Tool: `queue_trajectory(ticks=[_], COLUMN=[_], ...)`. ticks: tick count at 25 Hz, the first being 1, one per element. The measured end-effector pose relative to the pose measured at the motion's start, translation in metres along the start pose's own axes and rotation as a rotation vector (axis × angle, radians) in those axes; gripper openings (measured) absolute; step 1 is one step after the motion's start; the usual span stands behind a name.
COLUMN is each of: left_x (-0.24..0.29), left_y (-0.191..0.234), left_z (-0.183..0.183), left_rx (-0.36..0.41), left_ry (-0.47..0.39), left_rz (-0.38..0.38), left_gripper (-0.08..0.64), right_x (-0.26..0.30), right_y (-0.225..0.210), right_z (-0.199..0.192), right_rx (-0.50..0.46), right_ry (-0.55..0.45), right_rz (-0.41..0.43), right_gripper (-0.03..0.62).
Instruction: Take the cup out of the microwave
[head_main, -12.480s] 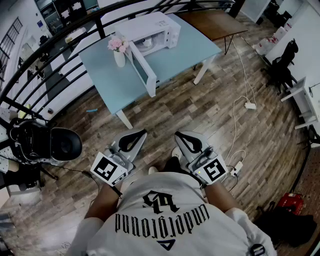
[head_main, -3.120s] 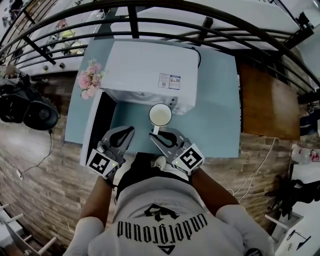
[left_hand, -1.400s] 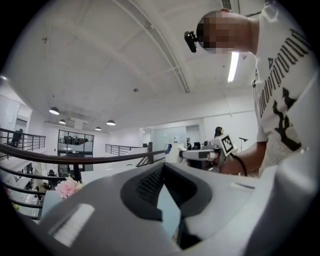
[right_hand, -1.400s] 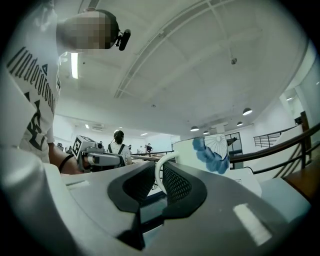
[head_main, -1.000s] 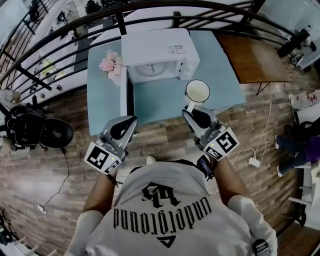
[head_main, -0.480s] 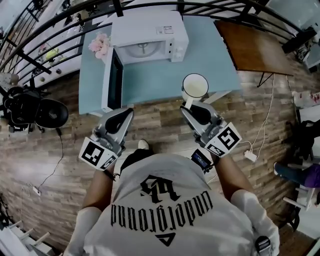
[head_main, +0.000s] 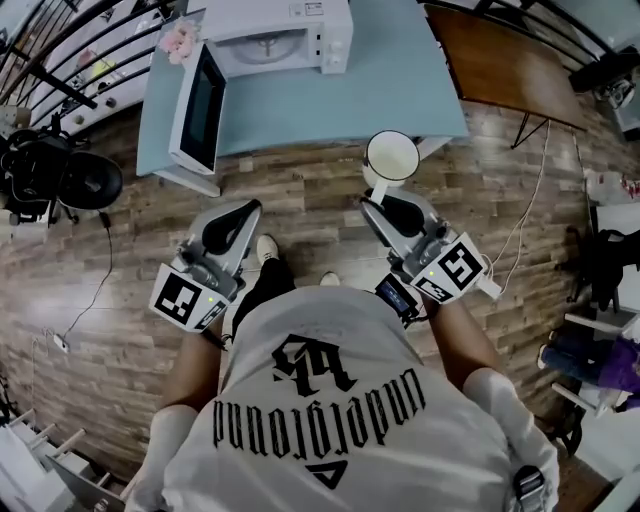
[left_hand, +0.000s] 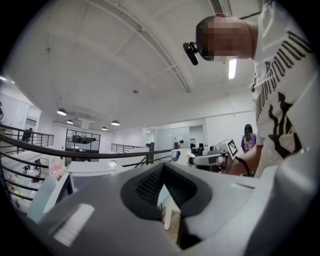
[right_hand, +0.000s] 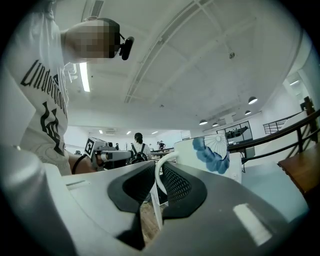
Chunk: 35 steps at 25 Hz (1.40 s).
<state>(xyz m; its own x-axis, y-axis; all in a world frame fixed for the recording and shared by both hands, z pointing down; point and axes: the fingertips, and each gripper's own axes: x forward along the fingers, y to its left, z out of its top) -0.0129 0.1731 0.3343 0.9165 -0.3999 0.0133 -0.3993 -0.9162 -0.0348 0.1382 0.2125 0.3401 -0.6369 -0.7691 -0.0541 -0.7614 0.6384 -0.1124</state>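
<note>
The worktop (head_main: 400, 70) carries the microwave (head_main: 300, 30), with its door (head_main: 197, 105) swung open and the turntable (head_main: 268, 45) visible inside. The cup (head_main: 392, 157) is held at the worktop's near edge, mostly over the floor (head_main: 300, 190); its contents cannot be determined. The right tongs (head_main: 377, 198) are clamped on the cup's handle. The left tongs (head_main: 243, 210) are closed and empty. Compared with 0.5 s ago, the cup and both tongs are farther from the microwave.

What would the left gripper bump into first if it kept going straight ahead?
Probably the blue table: its edge and white leg show past the left gripper's jaws, though depth is unclear.
</note>
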Motion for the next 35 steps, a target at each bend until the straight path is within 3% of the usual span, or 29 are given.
queue_trajectory(ticks=[13,35], left_x=[-0.024,-0.037], left_y=[-0.078,-0.075], left_z=[0.012,0.011], left_rx=[0.008,0.008], left_ry=[-0.037,-0.039], left_rz=[0.029,0.03], left_gripper=[0.051,0.051], right_x=[-0.063,-0.051], right_y=[0.051,0.072], right_z=[0.004,0.006], right_rx=[0.022,0.055], right_ry=[-0.016,-0.037], right_rz=[0.037,0.062], right_gripper=[0.049,0.051])
